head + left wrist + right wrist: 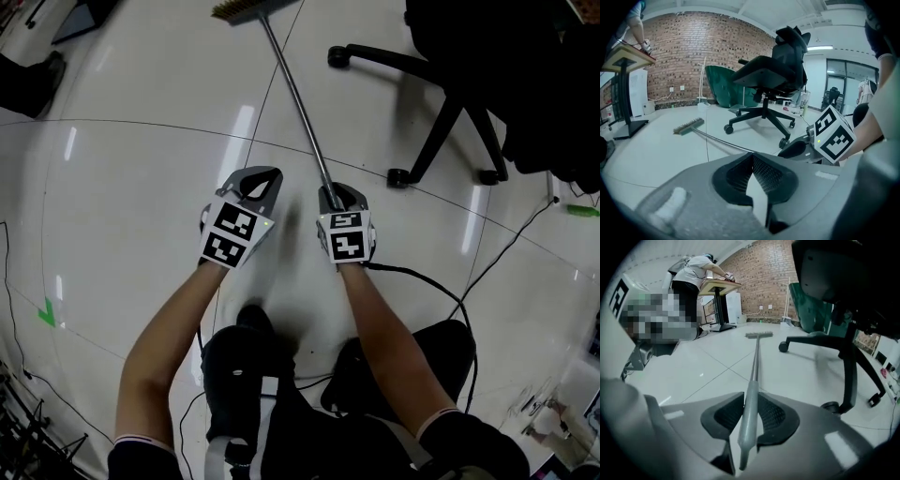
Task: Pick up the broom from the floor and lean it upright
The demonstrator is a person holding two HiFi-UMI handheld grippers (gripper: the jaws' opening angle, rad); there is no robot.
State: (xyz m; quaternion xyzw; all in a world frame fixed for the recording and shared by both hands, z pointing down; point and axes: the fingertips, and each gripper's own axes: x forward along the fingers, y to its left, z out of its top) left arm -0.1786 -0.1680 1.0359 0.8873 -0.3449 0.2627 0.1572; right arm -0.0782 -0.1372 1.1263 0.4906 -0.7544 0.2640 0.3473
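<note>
The broom lies across the white floor, its brush head (239, 9) far from me and its metal handle (295, 98) running back to my right gripper (336, 197). That gripper is shut on the grey grip end of the handle (749, 418), whose pole stretches ahead to the brush head (759, 334). The handle end looks slightly raised off the tiles. Beside it on the left, my left gripper (258, 183) stands open and holds nothing; only floor shows between its pads (766, 176). From the left gripper view, the brush head (688, 125) and the right gripper (801, 150) are visible.
A black office chair (450, 103) stands on castors just right of the handle. A black cable (487, 272) trails across the floor at the right. A person works at a standing desk (717, 284) far back, by a brick wall (693, 56).
</note>
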